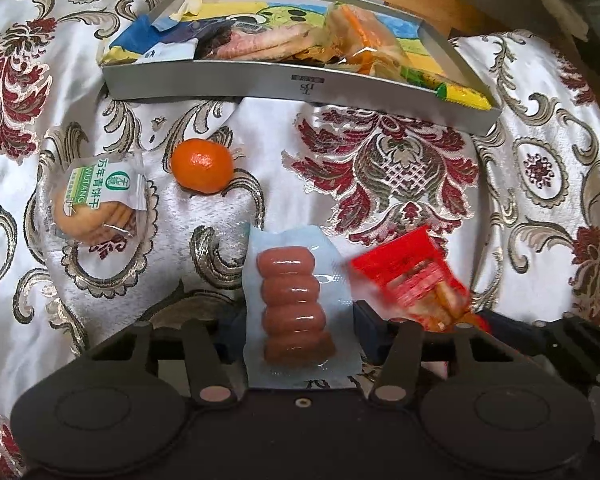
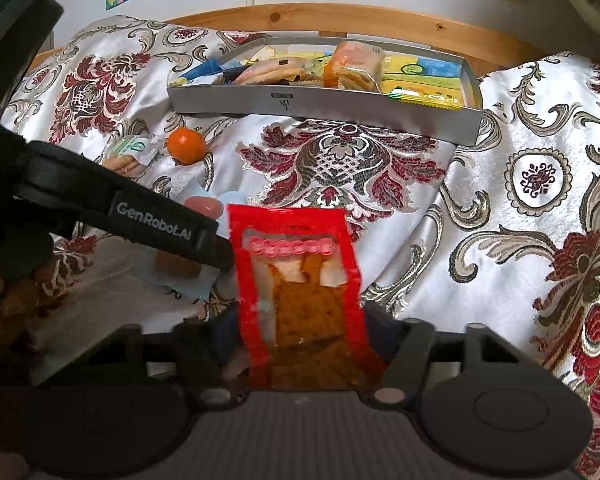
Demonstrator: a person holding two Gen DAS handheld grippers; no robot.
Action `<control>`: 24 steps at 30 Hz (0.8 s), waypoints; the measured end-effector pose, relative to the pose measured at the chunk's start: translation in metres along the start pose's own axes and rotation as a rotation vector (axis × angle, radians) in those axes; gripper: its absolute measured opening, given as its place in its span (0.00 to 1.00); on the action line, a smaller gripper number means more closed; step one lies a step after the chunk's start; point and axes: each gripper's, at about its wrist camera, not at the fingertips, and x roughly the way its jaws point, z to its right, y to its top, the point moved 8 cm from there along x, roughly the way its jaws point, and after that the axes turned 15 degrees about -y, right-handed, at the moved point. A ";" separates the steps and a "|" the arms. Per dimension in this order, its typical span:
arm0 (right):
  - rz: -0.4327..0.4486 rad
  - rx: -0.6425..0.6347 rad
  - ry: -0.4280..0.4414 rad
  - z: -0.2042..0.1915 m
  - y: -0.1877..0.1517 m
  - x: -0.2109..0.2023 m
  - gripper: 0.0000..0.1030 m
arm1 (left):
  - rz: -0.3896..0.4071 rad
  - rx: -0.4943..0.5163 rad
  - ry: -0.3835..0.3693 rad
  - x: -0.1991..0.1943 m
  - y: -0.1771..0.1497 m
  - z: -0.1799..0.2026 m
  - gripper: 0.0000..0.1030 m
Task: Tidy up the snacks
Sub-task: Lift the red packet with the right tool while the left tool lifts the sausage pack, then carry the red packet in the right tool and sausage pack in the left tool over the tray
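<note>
While the left claw [image 1: 296, 344] clamps a sausage pack [image 1: 294, 304], the right claw [image 2: 300, 340] clamps a red snack pouch [image 2: 300, 292]. Beyond, on the patterned cloth [image 1: 400, 168]: tangerine [image 1: 202, 165], biscuit packet [image 1: 100, 200], then the grey tray [image 1: 292, 86] of snacks.

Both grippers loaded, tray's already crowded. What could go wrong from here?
1. The left gripper and right gripper sit close together; carrying the clear pack of pink sausages and the red snack packet forward together may make them collide.
2. The grey rectangular tray looks full, so additions may slide off.
3. The rumpled satin cloth could let the orange mandarin roll.
</note>
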 end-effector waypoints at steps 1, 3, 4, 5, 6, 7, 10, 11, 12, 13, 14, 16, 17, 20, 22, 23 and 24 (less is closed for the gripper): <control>-0.002 0.001 0.002 0.000 0.000 0.000 0.63 | 0.001 0.002 -0.003 -0.002 0.000 0.000 0.53; -0.003 -0.002 0.001 0.000 0.000 -0.001 0.62 | 0.002 0.009 -0.005 -0.006 -0.001 0.001 0.53; 0.000 -0.011 -0.005 -0.001 0.001 -0.002 0.61 | 0.003 0.013 -0.007 -0.007 -0.002 0.002 0.52; 0.004 -0.027 -0.013 -0.002 0.000 -0.003 0.61 | 0.005 0.021 -0.010 -0.010 -0.003 0.003 0.52; 0.014 -0.059 -0.029 -0.006 0.000 -0.004 0.61 | 0.002 0.032 -0.012 -0.011 -0.004 0.005 0.52; 0.026 -0.096 -0.046 -0.009 0.000 -0.006 0.59 | -0.006 0.045 -0.016 -0.013 -0.006 0.006 0.51; 0.093 -0.249 -0.123 -0.023 -0.002 -0.013 0.58 | -0.006 0.086 -0.019 -0.019 -0.010 0.011 0.51; 0.112 -0.288 -0.147 -0.027 -0.003 -0.016 0.58 | -0.005 0.095 -0.014 -0.021 -0.011 0.012 0.51; 0.131 -0.325 -0.172 -0.031 -0.003 -0.018 0.58 | -0.005 0.103 -0.011 -0.023 -0.011 0.012 0.51; 0.144 -0.346 -0.190 -0.032 -0.003 -0.020 0.55 | -0.004 0.111 -0.007 -0.025 -0.011 0.013 0.51; 0.159 -0.363 -0.209 -0.033 -0.003 -0.022 0.52 | 0.000 0.117 -0.004 -0.027 -0.010 0.013 0.51; 0.187 -0.394 -0.257 -0.032 -0.001 -0.024 0.46 | 0.009 0.124 0.001 -0.031 -0.009 0.014 0.51; 0.196 -0.406 -0.277 -0.031 0.000 -0.025 0.46 | 0.014 0.129 0.003 -0.034 -0.008 0.014 0.51; 0.178 -0.404 -0.283 -0.027 -0.002 -0.022 0.46 | 0.026 0.140 0.006 -0.039 -0.005 0.017 0.51; 0.170 -0.381 -0.276 -0.024 -0.002 -0.021 0.46 | 0.035 0.144 0.003 -0.042 -0.003 0.019 0.51; 0.174 -0.385 -0.280 -0.024 -0.002 -0.021 0.46 | 0.040 0.147 0.001 -0.043 -0.002 0.020 0.51; 0.185 -0.394 -0.290 -0.024 -0.002 -0.022 0.46 | 0.043 0.152 0.002 -0.044 -0.001 0.020 0.51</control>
